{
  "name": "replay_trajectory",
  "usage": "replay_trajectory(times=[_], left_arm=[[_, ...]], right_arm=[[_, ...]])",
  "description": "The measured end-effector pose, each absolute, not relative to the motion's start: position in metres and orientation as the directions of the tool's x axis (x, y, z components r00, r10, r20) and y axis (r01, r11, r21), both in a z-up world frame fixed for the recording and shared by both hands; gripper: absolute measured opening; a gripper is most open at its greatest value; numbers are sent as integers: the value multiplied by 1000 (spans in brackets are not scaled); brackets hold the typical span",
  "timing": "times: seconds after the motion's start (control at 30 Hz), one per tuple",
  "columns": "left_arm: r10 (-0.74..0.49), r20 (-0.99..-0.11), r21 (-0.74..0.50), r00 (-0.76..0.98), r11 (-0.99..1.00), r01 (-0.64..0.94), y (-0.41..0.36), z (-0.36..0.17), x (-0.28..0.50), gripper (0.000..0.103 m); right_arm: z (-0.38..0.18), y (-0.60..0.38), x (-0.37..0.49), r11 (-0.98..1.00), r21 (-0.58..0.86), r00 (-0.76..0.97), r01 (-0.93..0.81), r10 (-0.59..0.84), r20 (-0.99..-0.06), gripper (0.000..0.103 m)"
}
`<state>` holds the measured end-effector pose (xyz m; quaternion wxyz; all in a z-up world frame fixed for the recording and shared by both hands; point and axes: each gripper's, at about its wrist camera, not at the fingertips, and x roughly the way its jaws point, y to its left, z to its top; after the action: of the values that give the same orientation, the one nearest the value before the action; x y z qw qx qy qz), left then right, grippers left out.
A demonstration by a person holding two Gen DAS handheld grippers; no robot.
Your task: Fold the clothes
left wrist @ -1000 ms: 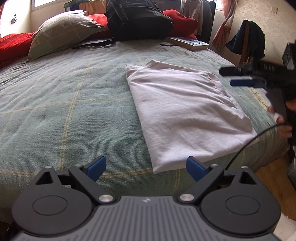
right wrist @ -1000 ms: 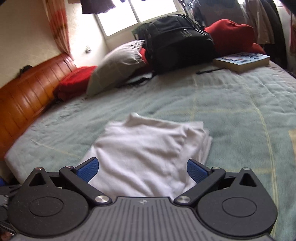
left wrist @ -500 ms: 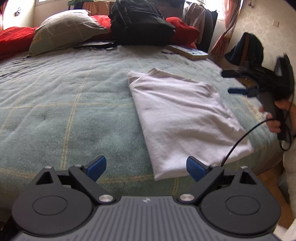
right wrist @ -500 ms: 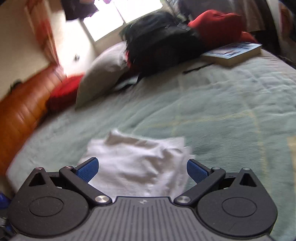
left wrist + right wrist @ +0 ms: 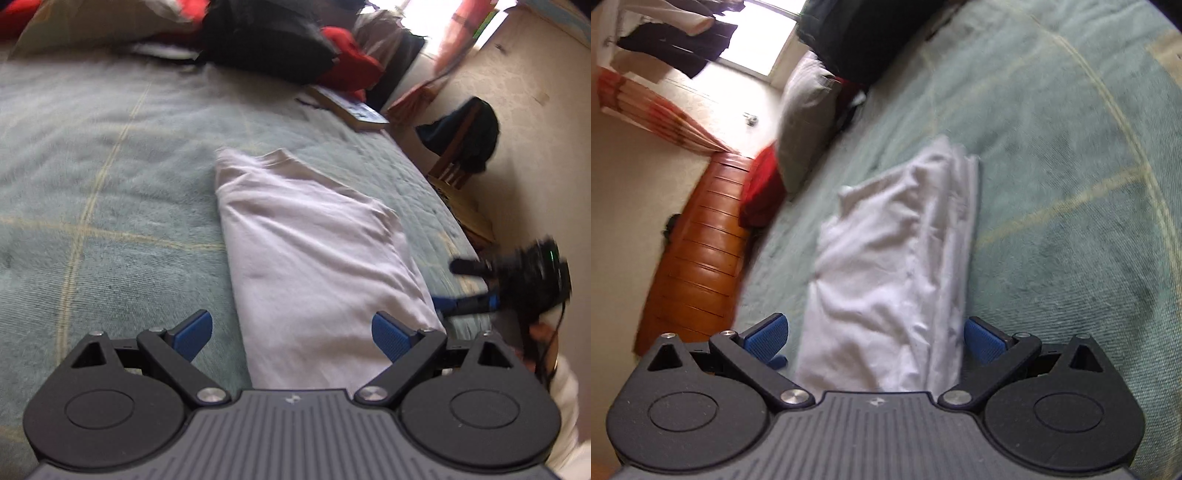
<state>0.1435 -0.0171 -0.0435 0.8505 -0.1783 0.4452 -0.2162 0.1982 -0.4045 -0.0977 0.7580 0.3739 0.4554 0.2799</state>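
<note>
Folded white shirt [image 5: 314, 266] on a green quilted bed [image 5: 110, 184], seen between two wide-open tongs.

Left tongs [image 5: 291, 332] and right tongs [image 5: 875, 338] both gape, empty, at the shirt's near end. Behind: grey pillow [image 5: 805, 122], black backpack [image 5: 266, 40], book [image 5: 354, 110], orange wooden headboard [image 5: 698, 258], bright window [image 5: 764, 37], a chair [image 5: 458, 147] draped in dark clothing.

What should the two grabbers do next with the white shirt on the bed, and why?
Probably lower both onto the near end of the white shirt and pinch its two corners. The left gripper and the right gripper are both open and empty, aimed at that end. The shirt lies flat on the green blanket as a long strip, so one more fold, near end over far end, seems due.
</note>
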Motion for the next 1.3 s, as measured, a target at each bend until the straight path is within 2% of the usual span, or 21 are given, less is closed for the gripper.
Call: replay_trajectory(times=[0.2,0.47,0.73,0.97,1.1,1.3], left_arm=[[-628,-654,-636,422,759,143,-7,-67,183,93],[-704,-589,-726,397,677,123,-9,-76,225,94],[-733,-553,-763,395,637,114,-17,-84,249,97],[-789,-536,-795,300,591,137,-13,-83,229,98],[-799,-537,-797,271,586,146,-17,-85,225,98],[-803,-528,-803,276,578,145,-19,-89,227,99]], right_arm=[[-104,-400,205,536,842,431,-66,776,-460,103],[-107,-403,224,511,859,454,-40,775,-440,103],[-106,-397,244,529,849,499,-25,742,-447,103],[-102,-391,224,540,841,417,-23,770,-483,103],[-105,-390,217,526,850,383,-20,790,-479,103],[-91,-391,234,501,864,443,-43,785,-433,103]])
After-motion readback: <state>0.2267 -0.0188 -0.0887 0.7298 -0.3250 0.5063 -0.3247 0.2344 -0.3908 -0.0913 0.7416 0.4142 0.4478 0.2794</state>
